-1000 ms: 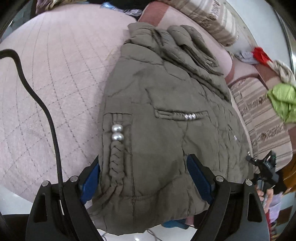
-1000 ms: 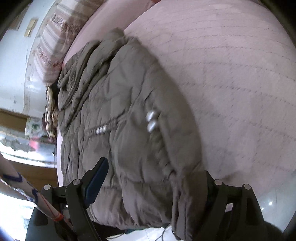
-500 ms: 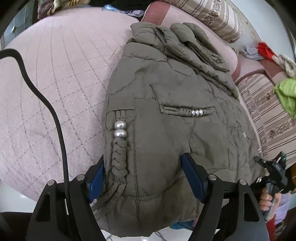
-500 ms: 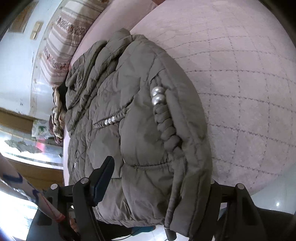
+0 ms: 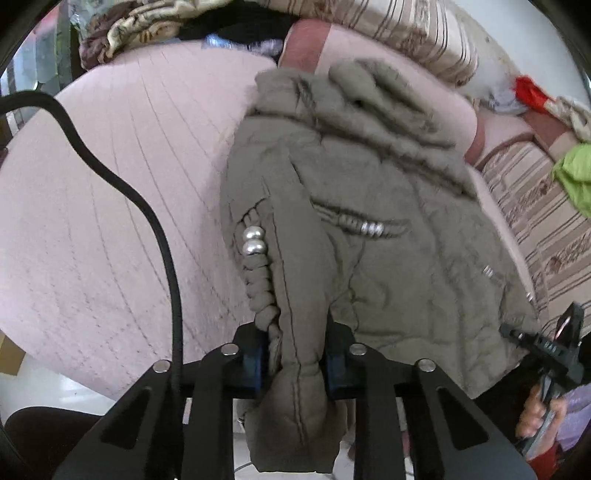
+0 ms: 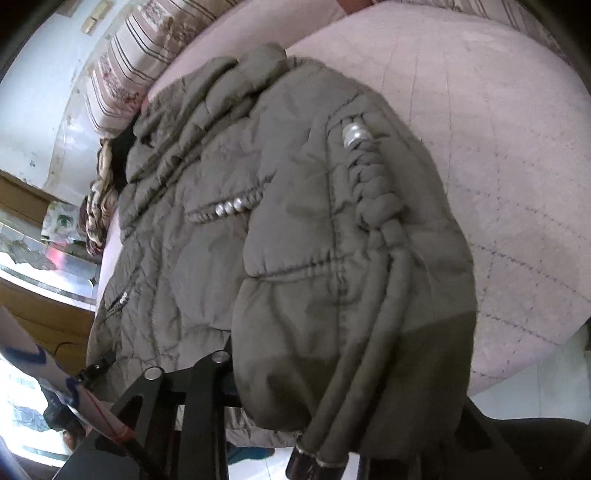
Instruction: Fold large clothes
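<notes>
Grab step: olive padded jacket (image 5: 369,229) flat on pink quilted bed (image 5: 92,221), hem at near edge. Left gripper (image 5: 295,363) fingers just closed, pinching hem; right gripper (image 6: 295,384) closing, hem covering fingers. Next: lift hem together, fold toward collar

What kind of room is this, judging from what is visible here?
Probably a bedroom in a home. An olive-green padded jacket lies on a pink quilted bedspread, a striped beige pillow sits behind it, and loose clothes are piled nearby.
</notes>
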`<state>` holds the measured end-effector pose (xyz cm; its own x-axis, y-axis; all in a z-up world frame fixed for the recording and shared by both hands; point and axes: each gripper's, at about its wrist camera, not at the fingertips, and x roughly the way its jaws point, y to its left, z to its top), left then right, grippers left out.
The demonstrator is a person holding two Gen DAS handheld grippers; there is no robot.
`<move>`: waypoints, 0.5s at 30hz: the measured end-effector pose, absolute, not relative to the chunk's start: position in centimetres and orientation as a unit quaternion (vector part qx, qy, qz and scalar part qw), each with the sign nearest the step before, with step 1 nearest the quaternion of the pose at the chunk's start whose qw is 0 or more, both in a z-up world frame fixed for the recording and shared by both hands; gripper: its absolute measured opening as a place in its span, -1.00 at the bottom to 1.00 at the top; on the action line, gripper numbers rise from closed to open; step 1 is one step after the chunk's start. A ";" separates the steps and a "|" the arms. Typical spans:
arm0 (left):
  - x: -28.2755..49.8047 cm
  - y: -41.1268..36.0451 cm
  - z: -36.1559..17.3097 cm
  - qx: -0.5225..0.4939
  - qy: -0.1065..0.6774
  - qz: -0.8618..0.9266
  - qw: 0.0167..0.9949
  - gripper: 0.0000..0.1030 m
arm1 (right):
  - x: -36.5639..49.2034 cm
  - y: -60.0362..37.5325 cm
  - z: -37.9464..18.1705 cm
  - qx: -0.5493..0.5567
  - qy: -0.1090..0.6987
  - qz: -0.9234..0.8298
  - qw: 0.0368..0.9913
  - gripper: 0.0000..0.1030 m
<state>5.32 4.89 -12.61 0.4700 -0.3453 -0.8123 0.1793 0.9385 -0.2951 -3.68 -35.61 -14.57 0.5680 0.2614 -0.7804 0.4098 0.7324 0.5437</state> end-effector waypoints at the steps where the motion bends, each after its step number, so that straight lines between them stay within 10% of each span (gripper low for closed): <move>1: 5.0 5.1 -11.8 -0.087 0.482 -0.154 0.858 -0.62 | -3.9 -35.5 -14.0 0.359 0.456 -0.047 0.813 -0.41; 15: 2.5 6.9 -9.8 -0.097 0.485 -0.142 0.858 -0.65 | -8.0 -34.3 -9.5 0.350 0.436 -0.005 0.829 -0.47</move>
